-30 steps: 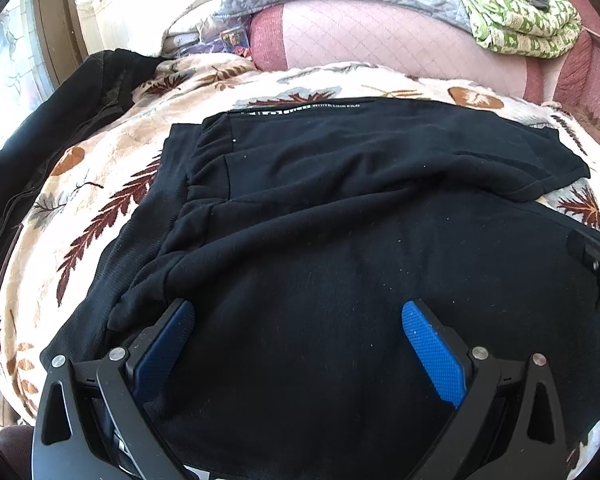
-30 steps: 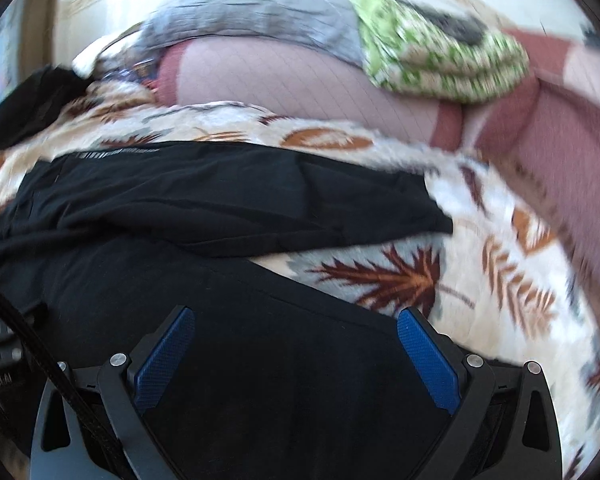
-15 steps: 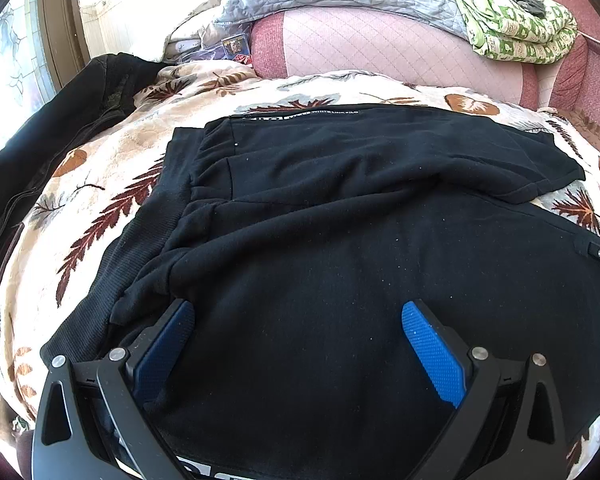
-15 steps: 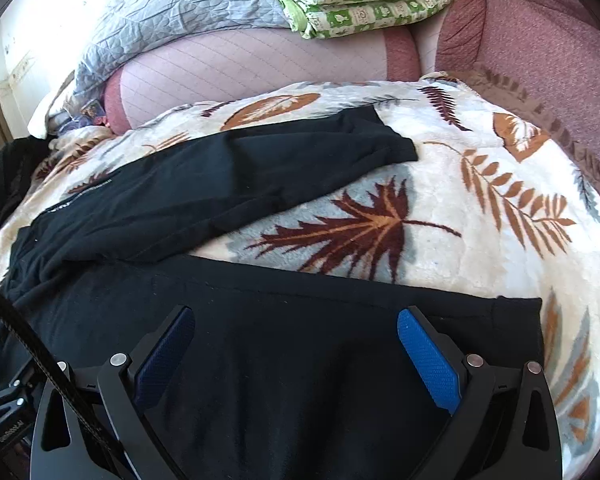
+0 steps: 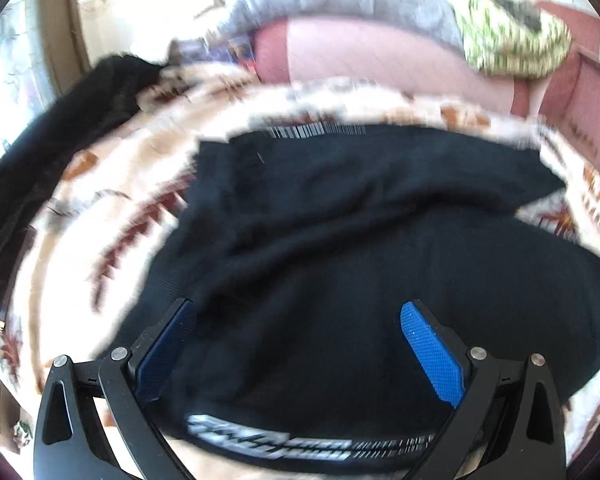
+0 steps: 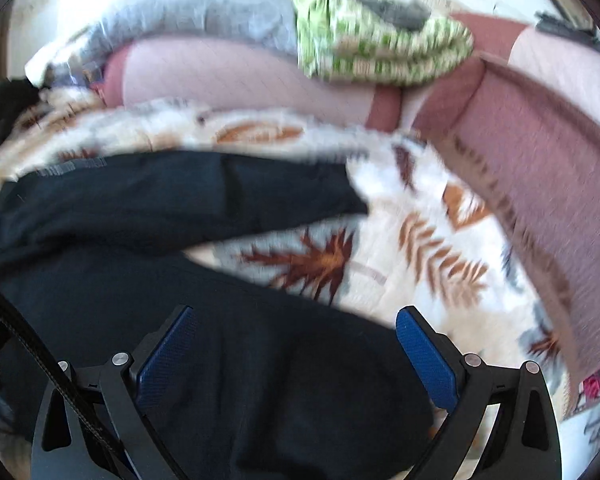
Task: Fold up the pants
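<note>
Lying spread on the leaf-print blanket [image 6: 440, 240], the black pants [image 5: 340, 248] look soft, light and floppy. Both the left tongs [image 5: 300, 344] and right tongs [image 6: 296, 344] gape apart above them; best pinched along the printed waistband [image 5: 312, 446] edge.

No lettering can be read in either view. The black pants [image 5: 340, 264] carry white print along the near waistband [image 5: 312, 442] in the left wrist view: a logo-like mark followed by a row of small characters, all smeared by motion blur. A second strip of white print [image 5: 316, 131] runs along the far edge of the pants (the same strip [image 6: 74, 167] shows faintly in the right wrist view), also too blurred to make out. No numbers or signs are legible.
</note>
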`<control>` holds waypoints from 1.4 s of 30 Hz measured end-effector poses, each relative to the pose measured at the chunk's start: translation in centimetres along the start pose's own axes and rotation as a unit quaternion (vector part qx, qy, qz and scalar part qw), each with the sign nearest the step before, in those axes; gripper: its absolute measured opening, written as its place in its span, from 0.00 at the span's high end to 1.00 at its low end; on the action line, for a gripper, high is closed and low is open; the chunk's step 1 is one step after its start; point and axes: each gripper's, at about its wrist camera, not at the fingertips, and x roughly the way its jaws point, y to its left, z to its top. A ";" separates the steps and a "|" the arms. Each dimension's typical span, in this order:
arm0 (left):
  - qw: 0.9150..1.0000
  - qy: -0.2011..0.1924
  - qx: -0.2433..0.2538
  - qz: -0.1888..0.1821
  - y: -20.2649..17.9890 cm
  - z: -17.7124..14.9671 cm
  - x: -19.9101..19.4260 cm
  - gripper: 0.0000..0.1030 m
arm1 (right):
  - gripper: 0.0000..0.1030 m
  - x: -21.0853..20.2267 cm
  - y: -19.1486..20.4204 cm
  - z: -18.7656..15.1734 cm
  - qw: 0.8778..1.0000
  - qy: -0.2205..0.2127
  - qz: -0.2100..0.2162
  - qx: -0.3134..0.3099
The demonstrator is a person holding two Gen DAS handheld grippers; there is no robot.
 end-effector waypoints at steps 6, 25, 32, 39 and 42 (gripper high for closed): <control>0.999 -0.042 -0.020 -0.003 2.9 1.2 -4.8 0.01 | 0.02 -1.3 -0.4 2.3 0.999 -0.003 0.044 -0.022; 1.000 -0.008 0.004 0.011 2.5 4.8 -4.0 0.01 | 0.02 2.9 -2.8 3.6 0.998 -0.012 0.013 -0.055; 1.000 -0.011 0.026 0.004 2.5 7.9 -4.9 0.01 | 0.02 5.7 -3.0 5.0 0.997 -0.026 0.003 -0.074; 0.999 0.023 -0.010 -0.045 3.5 11.4 -1.4 0.01 | 0.02 8.1 -5.1 5.8 0.998 -0.012 0.012 -0.054; 0.999 0.016 0.008 -0.045 3.3 12.6 0.6 0.01 | 0.02 8.4 -5.8 6.4 0.998 -0.007 0.021 -0.050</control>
